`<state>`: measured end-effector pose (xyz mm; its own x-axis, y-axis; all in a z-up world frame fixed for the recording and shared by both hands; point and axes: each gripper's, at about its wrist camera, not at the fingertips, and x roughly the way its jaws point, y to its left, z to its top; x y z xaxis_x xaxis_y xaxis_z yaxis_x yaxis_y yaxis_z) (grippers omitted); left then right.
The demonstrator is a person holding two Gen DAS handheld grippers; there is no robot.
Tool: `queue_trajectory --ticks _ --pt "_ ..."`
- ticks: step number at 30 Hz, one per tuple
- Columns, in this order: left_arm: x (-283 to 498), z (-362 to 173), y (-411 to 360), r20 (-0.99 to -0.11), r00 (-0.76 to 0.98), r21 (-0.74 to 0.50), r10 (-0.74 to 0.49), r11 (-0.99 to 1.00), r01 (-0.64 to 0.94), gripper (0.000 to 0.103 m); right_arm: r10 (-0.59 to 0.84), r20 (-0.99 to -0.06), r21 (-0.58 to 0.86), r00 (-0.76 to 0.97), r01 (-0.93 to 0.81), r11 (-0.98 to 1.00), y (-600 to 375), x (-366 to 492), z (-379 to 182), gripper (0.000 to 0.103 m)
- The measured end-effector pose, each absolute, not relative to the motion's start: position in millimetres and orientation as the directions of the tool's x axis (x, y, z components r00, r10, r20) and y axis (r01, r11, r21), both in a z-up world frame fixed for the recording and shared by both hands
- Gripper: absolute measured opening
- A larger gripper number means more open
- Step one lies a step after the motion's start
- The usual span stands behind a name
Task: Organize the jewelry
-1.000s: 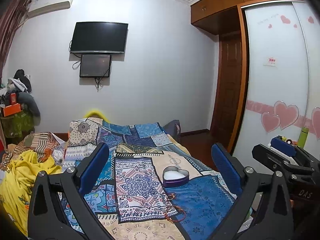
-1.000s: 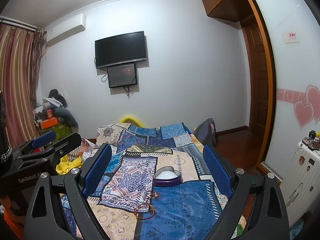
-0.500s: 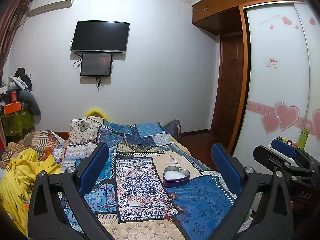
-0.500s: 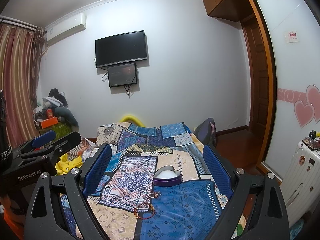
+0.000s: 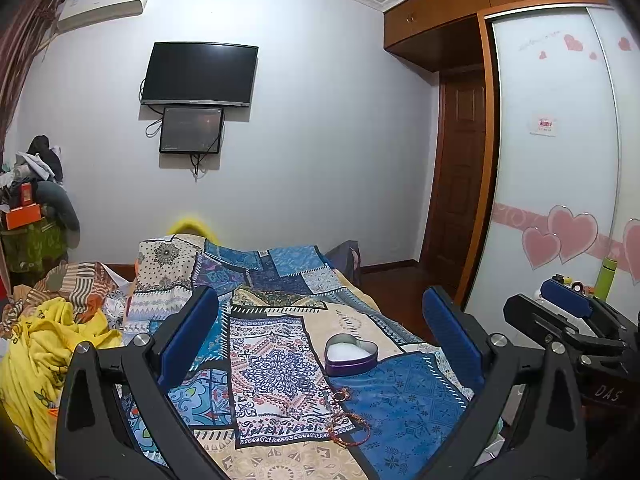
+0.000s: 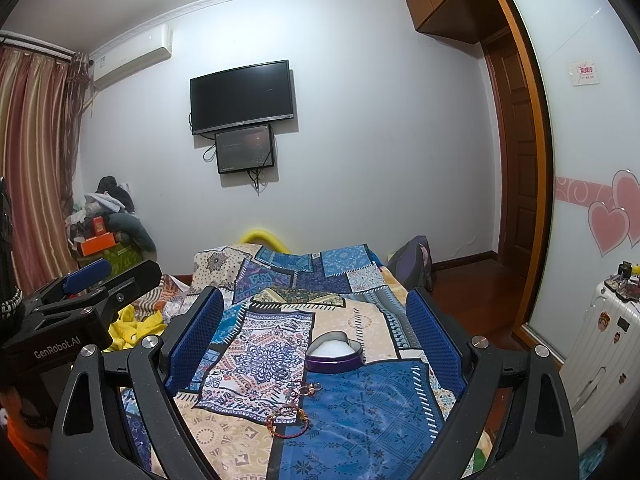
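Left gripper [image 5: 320, 336] and right gripper [image 6: 316, 332], each with jaws spread wide and holding nothing, hover above a bed covered by a patchwork quilt [image 5: 400, 404]. A heart-shaped tin [image 5: 351, 354], purple-walled with a white interior, sits on the quilt between the fingers in both views, far of the jewelry. A beaded bracelet [image 5: 349, 432] lies on the near part of the quilt, with a small cluster of rings [image 5: 341, 394] just far of it (individual pieces are too small to tell apart). In the right wrist view the left gripper appears at the left edge; in the left wrist view the right gripper appears at the right edge. Compared with one second earlier, the left wrist view has shifted very slightly, the wall-mounted television [image 5: 199, 74] now sitting a little further right; the tin, bracelet and rings have not moved, and both grippers remain open.
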<state>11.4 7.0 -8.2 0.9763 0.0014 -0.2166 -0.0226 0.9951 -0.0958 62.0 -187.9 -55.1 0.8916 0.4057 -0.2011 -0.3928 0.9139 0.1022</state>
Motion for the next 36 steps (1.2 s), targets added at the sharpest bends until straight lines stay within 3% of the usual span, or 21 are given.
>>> queue_trajectory --ticks 21,32,36 --pt "36 -24 15 -0.260 0.965 -0.107 -0.012 0.994 -0.016 0.103 0.393 -0.250 0.100 0.885 -0.380 0.920 -182 80 -60 0.091" --pt "83 -67 37 -0.410 0.912 -0.103 0.010 0.993 -0.058 0.102 0.356 -0.377 0.092 0.855 -0.348 0.933 -175 115 -91 0.091" --pt "100 -89 45 -0.488 0.873 -0.103 0.006 0.993 -0.065 0.091 0.336 -0.447 0.087 0.829 -0.334 0.939 -172 131 -111 0.091"
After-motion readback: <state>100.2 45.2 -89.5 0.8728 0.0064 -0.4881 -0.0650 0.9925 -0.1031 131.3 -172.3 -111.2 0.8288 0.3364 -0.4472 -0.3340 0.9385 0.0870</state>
